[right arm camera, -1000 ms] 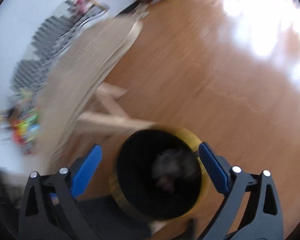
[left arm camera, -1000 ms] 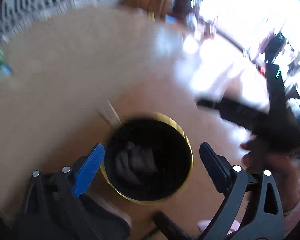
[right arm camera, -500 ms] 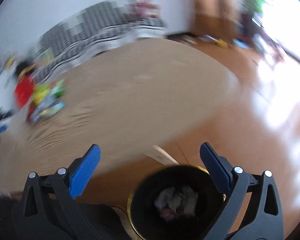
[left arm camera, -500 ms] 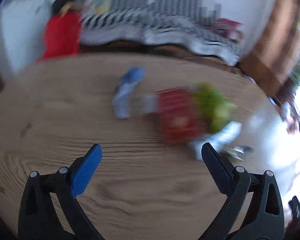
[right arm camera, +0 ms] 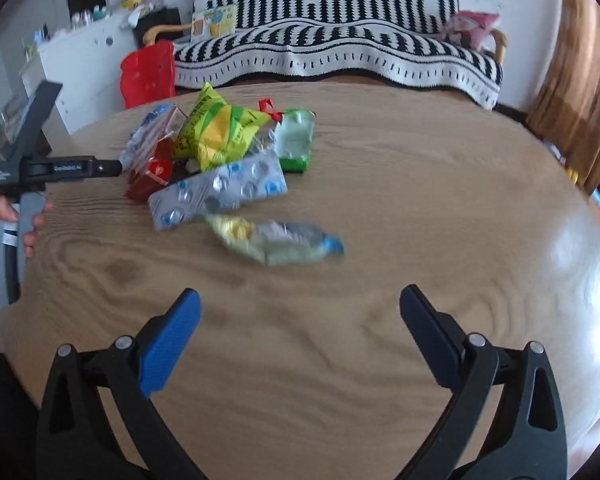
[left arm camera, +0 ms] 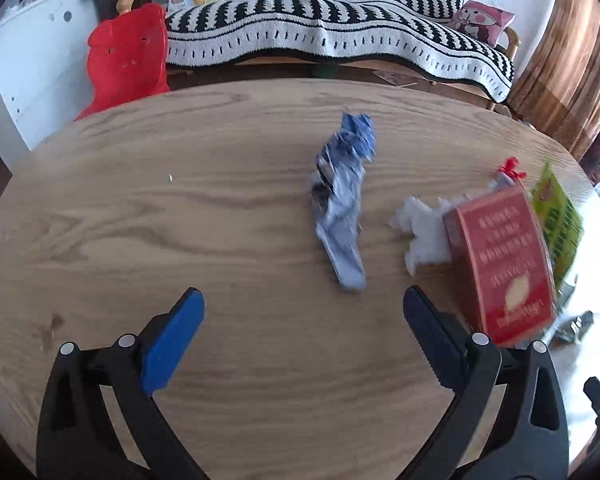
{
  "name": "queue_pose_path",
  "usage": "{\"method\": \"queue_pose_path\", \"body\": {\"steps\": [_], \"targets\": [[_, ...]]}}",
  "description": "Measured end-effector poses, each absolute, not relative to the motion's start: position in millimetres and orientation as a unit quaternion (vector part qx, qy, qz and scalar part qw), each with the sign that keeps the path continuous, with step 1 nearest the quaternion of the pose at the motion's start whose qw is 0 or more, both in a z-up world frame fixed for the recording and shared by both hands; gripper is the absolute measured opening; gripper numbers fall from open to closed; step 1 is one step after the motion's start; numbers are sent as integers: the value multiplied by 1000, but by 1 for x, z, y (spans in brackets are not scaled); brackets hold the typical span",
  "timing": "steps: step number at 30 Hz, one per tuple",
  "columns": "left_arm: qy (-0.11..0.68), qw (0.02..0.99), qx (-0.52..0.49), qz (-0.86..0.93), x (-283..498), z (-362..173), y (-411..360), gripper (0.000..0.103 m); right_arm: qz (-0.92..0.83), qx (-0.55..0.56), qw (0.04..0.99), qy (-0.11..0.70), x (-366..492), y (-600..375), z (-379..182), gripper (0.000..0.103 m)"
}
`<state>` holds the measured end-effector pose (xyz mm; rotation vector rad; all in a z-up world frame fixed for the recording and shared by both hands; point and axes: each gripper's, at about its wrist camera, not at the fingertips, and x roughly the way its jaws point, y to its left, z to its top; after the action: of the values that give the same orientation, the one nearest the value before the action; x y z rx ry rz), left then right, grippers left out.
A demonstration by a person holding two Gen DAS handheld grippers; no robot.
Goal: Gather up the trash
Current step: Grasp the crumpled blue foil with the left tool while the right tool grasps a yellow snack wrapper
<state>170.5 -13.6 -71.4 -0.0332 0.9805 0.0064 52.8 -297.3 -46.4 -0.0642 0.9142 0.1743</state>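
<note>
Trash lies on a round wooden table (left arm camera: 148, 220). In the left wrist view a crumpled blue-grey wrapper (left arm camera: 342, 204) lies ahead of my open, empty left gripper (left arm camera: 302, 328), with white tissue (left arm camera: 420, 228), a red box (left arm camera: 504, 264) and a green packet (left arm camera: 556, 216) to its right. In the right wrist view my open, empty right gripper (right arm camera: 298, 324) hovers short of a crushed yellow-blue wrapper (right arm camera: 276, 240). Beyond it lie a silver blister pack (right arm camera: 220, 192), a yellow-green bag (right arm camera: 216, 132), a pale green packet (right arm camera: 296, 140) and the red box (right arm camera: 152, 174).
A sofa with a black-and-white striped blanket (left arm camera: 332, 36) stands behind the table, a red bag (left arm camera: 130, 56) and a white cabinet (left arm camera: 32, 60) to its left. The left gripper's handle and the hand holding it (right arm camera: 16, 200) show at the left edge of the right wrist view.
Both grippers have swung up from over the black gold-rimmed bin on the floor to over the tabletop. The bin has left both views. Both grippers stay open.
</note>
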Motion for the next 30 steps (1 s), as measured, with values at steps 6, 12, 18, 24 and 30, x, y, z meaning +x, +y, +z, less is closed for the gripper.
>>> {"method": "queue_pose_path", "body": {"steps": [6,12,18,24,30], "targets": [[476,880,-7,-6,187,-77,-17,97,106,-70,882,454,82,-272,-54,93],[469,883,-13,-16,196,-78,-18,97,110,-78,882,452,96,-266,-68,82],[465,885,-10,3,194,-71,-17,18,131,-56,881,452,98,-269,-71,58],[453,889,-63,-3,183,-58,-6,18,139,-11,881,451,89,-278,-67,23],[430,900,-66,-9,167,-37,-11,18,110,1,902,418,83,-280,-49,19]]}}
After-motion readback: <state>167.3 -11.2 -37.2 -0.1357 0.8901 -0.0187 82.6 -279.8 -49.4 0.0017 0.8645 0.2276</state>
